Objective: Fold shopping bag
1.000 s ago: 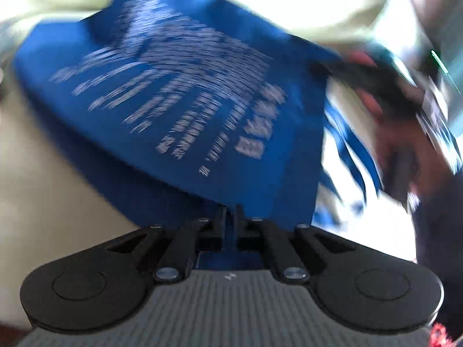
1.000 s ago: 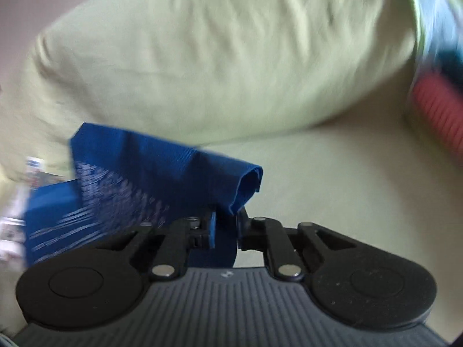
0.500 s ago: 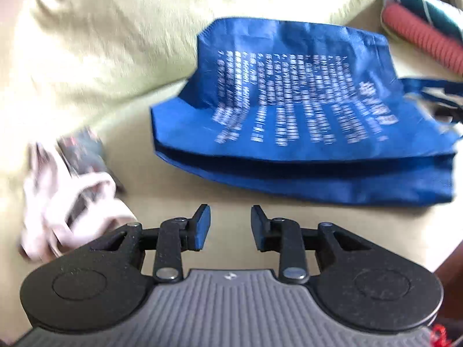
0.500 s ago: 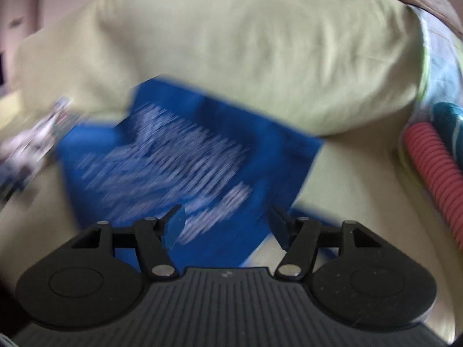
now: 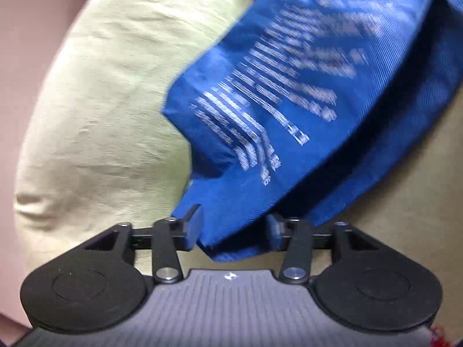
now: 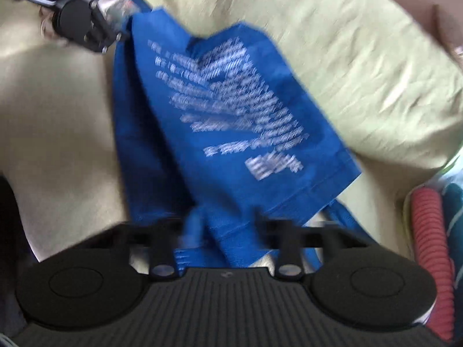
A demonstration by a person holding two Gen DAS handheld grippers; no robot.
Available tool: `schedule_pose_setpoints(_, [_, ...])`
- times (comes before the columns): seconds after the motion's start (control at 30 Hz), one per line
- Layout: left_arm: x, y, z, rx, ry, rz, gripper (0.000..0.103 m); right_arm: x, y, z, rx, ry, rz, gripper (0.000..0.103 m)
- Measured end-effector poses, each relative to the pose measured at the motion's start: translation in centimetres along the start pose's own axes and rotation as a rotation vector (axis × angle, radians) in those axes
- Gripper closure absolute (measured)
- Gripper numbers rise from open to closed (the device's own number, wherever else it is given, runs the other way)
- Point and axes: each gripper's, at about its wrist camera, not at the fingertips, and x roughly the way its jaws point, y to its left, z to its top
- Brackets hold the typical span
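In the left wrist view, shopping bag (image 5: 289, 101): blue woven fabric with white print, limp and creased. Its near corner lies between the fingers, and its long axis runs up and to the right from there.
Left tool (image 5: 234, 225): the jaws stand apart with the bag's corner filling the gap. They have just been closing, and the fabric looks too thin to be clamped at this width.
Backdrop: a pale green cushion (image 5: 101, 101), soft and wrinkled, lies left of the bag. A beige surface (image 5: 419, 173) lies to the right.

In the right wrist view, shopping bag (image 6: 231, 121): its hemmed mouth end is nearest, and the body slants up and to the left, blurred. A blue strap (image 6: 341, 217) trails out at the lower right.
Right tool (image 6: 228, 225): blurred, with the jaws apart and a fold of the mouth edge between them. They have just been closing, with no firm pinch visible.
Left tool, far end (image 6: 115, 29): it sits at the bag's opposite corner, so each tool has its own end.
Surroundings: the green cushion (image 6: 361, 72) lies behind, with the beige surface (image 6: 58, 115) to the left and a red ribbed roll (image 6: 428, 231) at the right edge.
Key relation: the bag spans lengthwise between the two tools. The fold probably calls for both ends to be pinched and then brought together.
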Motion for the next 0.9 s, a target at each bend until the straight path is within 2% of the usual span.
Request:
schedule_pose_setpoints(0.13, [-2.0, -0.9, -0.9, -0.093, 0.01, -0.135, 0.1, -0.7, -1.2, -0.3, -0.11, -0.027, -0.038, 0.101])
schedule_pose_setpoints(0.23, [-5.7, -3.1, -0.9, -0.182, -0.013, -0.225, 0.1, -1.7, -5.1, -1.1, -0.154, -0.047, -0.051, 0.101])
schedule_pose_setpoints(0.33, [-8.3, -4.6, -0.9, -0.253, -0.025, -0.281, 0.095, -2.8, -8.3, -2.4, -0.165, 0.038, 0.008, 0.1])
schedule_pose_setpoints(0.37, [-9.1, -5.0, -0.7, -0.286, -0.018, -0.298, 0.092, -3.2, -8.7, -3.2, -0.171, 0.085, 0.018, 0.096])
schedule_pose_setpoints(0.4, [-9.8, -5.3, -0.5, -0.317, -0.011, -0.309, 0.086, -3.6, -8.9, -3.6, -0.16, 0.109, 0.02, 0.085])
schedule_pose_setpoints(0.43, [-10.4, -5.4, -0.3, -0.346, -0.003, -0.315, 0.085, -4.0, -9.2, -3.7, -0.143, 0.119, 0.029, 0.083])
schedule_pose_setpoints(0.47, [-10.7, -5.4, -0.2, -0.368, 0.001, -0.319, 0.084, -5.2, -9.2, -3.4, -0.085, 0.089, 0.052, 0.083])
schedule_pose_setpoints(0.6, [-11.6, -4.8, -0.8, -0.4, -0.002, -0.295, 0.079, -9.2, -8.9, -1.5, 0.233, -0.142, 0.172, 0.075])
schedule_pose_setpoints(0.7, [-11.4, -4.4, -1.1, -0.392, -0.006, -0.284, 0.067, -7.7, -9.8, 0.2, 0.424, -0.24, 0.226, 0.074])
schedule_pose_setpoints(0.77, [-11.1, -4.1, -1.6, -0.397, 0.0, -0.275, 0.063, -5.0, -10.2, 1.0, 0.491, -0.237, 0.259, 0.074])
schedule_pose_setpoints(0.83, [-11.4, -3.3, -2.0, -0.429, 0.006, -0.283, 0.063, -2.0, -9.5, 1.3, 0.491, -0.17, 0.285, 0.075])
schedule_pose_setpoints(0.9, [-12.5, -2.0, -2.6, -0.5, -0.013, -0.314, 0.063, -1.0, -8.4, 0.7, 0.47, -0.123, 0.303, 0.075])
